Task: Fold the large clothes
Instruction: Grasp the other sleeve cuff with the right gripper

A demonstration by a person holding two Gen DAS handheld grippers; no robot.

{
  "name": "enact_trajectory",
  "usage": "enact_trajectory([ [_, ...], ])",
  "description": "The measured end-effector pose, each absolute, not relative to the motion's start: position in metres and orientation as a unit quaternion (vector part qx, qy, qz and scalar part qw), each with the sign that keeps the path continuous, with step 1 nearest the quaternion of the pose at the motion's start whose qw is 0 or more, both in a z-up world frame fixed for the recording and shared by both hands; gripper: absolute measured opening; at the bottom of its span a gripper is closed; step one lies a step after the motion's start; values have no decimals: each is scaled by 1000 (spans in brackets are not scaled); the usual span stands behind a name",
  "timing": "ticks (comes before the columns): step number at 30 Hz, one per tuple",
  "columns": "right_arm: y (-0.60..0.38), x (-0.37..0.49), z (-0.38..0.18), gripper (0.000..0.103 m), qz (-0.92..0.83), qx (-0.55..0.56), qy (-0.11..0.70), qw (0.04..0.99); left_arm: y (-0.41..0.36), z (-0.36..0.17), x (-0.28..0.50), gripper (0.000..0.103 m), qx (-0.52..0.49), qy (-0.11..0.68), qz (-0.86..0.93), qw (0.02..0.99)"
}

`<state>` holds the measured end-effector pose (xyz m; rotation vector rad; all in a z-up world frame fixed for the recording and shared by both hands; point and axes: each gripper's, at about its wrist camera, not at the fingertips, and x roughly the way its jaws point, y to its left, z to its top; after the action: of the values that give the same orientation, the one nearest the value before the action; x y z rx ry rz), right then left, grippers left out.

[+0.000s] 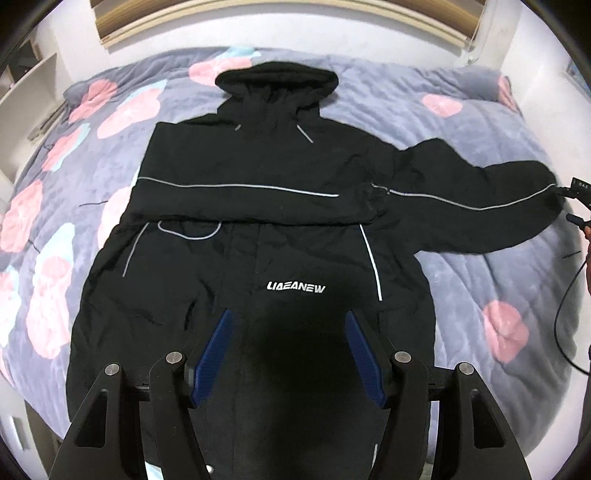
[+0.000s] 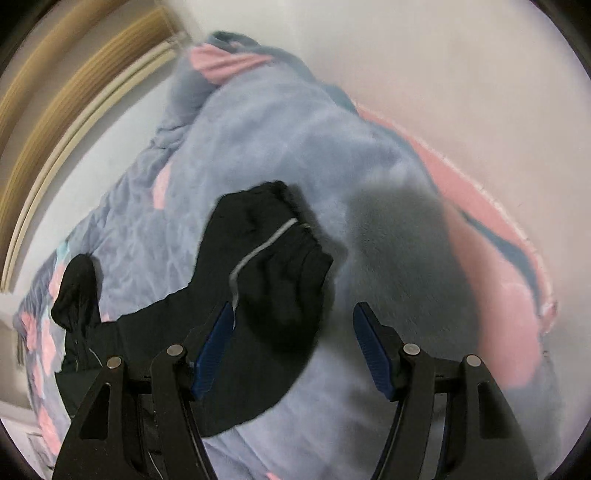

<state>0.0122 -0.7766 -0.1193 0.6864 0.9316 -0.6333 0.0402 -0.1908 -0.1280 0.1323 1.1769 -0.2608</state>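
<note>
A black hooded jacket [image 1: 258, 229] with grey piping and white lettering lies flat on the bed, hood at the far end. One sleeve lies folded across the chest; the other sleeve [image 1: 480, 199] stretches out to the right. My left gripper [image 1: 288, 321] is open and empty above the jacket's lower front. My right gripper [image 2: 293, 314] is open just above that sleeve's cuff [image 2: 280, 258], which lies between and ahead of its blue pads [image 2: 218, 343]. The right gripper's tip [image 1: 576, 192] shows at the left wrist view's right edge.
The bed is covered by a blue-grey quilt [image 1: 461, 122] with pink flowers. A wooden headboard [image 1: 295, 18] and white wall stand at the far end. A black cable [image 1: 565, 314] hangs at the right. The quilt's pink edge [image 2: 498, 236] runs along the bed's side.
</note>
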Motion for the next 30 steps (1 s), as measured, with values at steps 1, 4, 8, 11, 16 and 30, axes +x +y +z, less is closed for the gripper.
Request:
enact_trajectory([
  [1,-782,16,-127,70,-291,324,436,788,-197,-130,42,65,67,556,-123,819],
  [4,-787,27,-139,71,-276,323,436,793,-217,-137,44,65,88,562,-132,812],
  [8,-776,44,-138,42,-254,286,444,810,-242,-141,42,65,118,562,-147,805],
  [11,-752,46,-119,22,-245,241,436,832,-255,-143,40,65,132,560,-158,802],
  [16,-741,6,-82,19,-307,211,383,845,-266,-141,40,65,148,553,-163,803],
  [30,-707,18,-104,18,-330,182,442,814,-233,-138,55,65,113,545,-178,812],
])
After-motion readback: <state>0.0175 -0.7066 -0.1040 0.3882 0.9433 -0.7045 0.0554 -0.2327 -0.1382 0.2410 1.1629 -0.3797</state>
